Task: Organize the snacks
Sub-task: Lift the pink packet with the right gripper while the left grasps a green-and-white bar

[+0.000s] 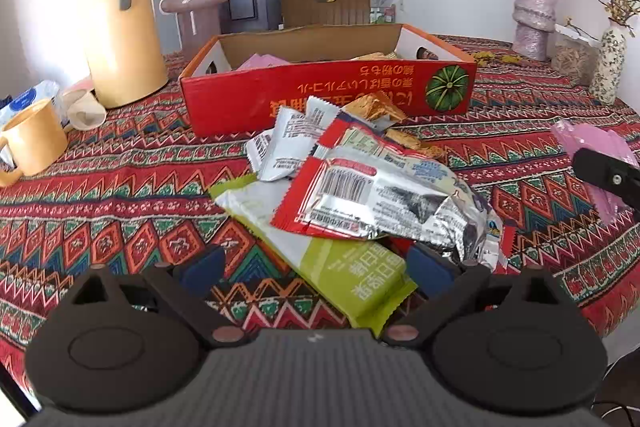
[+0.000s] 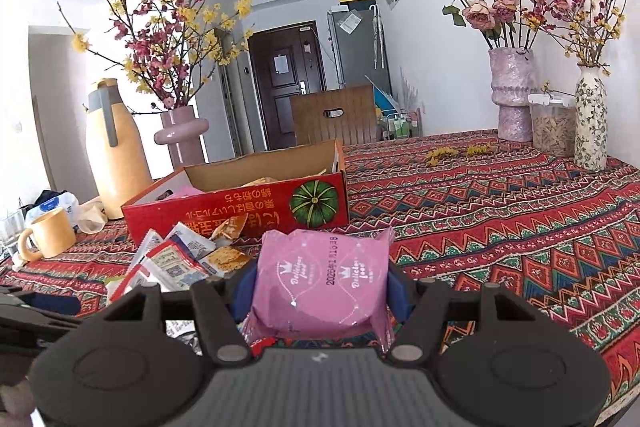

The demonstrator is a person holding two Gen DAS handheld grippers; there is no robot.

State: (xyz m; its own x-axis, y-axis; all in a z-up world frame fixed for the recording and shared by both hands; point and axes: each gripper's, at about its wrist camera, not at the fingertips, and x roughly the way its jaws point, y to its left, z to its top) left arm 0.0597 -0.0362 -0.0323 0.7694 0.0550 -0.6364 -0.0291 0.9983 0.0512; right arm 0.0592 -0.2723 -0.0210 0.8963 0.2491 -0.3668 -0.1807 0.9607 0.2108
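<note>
The left tongs (image 1: 316, 263) gape wide over the snack pile (image 1: 352, 179) mid-desk, holding nothing. The red box (image 2: 240, 211) sits behind. The right tongs (image 2: 320, 287) squeeze a pink pack (image 2: 320, 283) by its sides. It looks light, soft and crinkly.

Yellow thermos jug (image 1: 120, 27), yellow mug (image 1: 34, 143), patterned tablecloth (image 1: 120, 195), pink vase (image 2: 512, 95), floral vase (image 2: 591, 119)

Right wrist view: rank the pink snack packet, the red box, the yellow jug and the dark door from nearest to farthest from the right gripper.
1. pink snack packet, clamped in the right gripper.
2. red box, just beyond it, slightly left.
3. yellow jug, behind the box's left end.
4. dark door, across the room, centre.
</note>
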